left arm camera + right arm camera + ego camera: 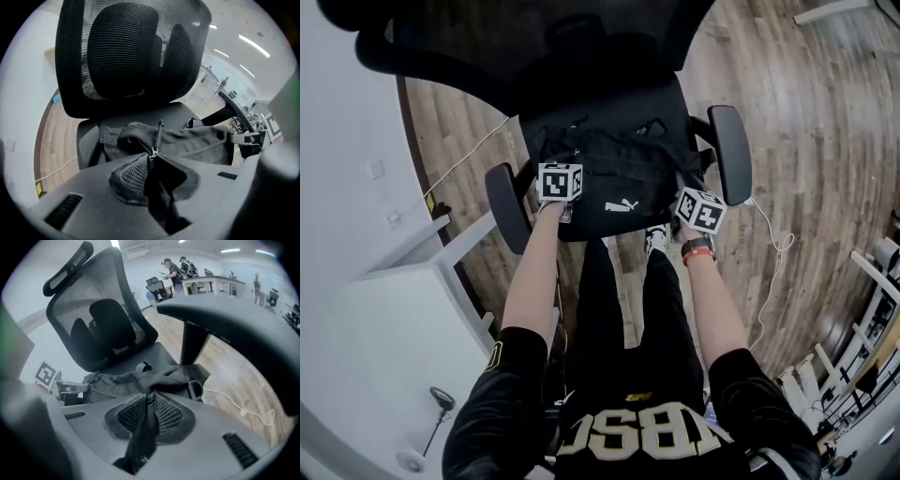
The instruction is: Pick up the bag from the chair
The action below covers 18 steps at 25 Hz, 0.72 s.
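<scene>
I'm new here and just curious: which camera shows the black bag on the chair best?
The head view: it shows the whole bag on the chair, logo included. The left gripper view shows only its zipper end up close, the right gripper view its strap end, both crumpled.

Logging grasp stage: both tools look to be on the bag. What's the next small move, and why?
Probably lift both tools together, straight up a little. The left tool is shut on the black bag at the fabric by its zipper. The right tool is shut on a strap-like fold at the other end. The bag lies on the office chair seat, so an even lift should clear it.
</scene>
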### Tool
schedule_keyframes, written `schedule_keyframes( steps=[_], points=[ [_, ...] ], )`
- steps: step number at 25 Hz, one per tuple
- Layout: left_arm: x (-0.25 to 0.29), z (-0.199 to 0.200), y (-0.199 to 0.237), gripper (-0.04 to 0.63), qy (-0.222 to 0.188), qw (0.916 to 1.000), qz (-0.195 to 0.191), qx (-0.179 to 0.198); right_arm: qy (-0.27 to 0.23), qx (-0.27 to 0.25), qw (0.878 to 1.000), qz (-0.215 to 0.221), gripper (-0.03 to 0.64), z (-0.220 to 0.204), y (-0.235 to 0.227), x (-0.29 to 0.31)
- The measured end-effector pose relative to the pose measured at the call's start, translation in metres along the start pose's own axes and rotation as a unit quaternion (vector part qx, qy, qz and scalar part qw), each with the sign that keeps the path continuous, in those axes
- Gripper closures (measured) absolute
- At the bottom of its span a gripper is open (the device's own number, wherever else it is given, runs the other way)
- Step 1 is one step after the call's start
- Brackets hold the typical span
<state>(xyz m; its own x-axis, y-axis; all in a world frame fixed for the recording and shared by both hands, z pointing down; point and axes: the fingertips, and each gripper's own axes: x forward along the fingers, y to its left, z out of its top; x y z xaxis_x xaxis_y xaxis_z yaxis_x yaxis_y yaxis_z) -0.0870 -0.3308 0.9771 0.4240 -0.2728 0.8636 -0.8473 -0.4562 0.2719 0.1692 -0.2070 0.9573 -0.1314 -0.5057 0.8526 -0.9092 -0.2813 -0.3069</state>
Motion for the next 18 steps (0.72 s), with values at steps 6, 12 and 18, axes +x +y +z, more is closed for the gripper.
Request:
schedule_keyframes(
  steps=[6,12,18],
  points=[
    [-0.042,0.005,-0.005,0.532,-0.008,0.9999,0.006,0.006,0.008,-0.005,1.000,0.010,0.552,0.012,0.022,-0.020],
    [-0.092,0.023,-0.017,0.534,-0.045,0.9987,0.018,-0.013,0.012,-0.024,1.000,0.005,0.552,0.033,0.039,-0.049],
    [-0.152,0.046,-0.031,0.534,-0.085,0.9943,0.045,-0.046,-0.011,-0.029,0.999,0.027,0.552,0.064,0.062,-0.090]
  ],
)
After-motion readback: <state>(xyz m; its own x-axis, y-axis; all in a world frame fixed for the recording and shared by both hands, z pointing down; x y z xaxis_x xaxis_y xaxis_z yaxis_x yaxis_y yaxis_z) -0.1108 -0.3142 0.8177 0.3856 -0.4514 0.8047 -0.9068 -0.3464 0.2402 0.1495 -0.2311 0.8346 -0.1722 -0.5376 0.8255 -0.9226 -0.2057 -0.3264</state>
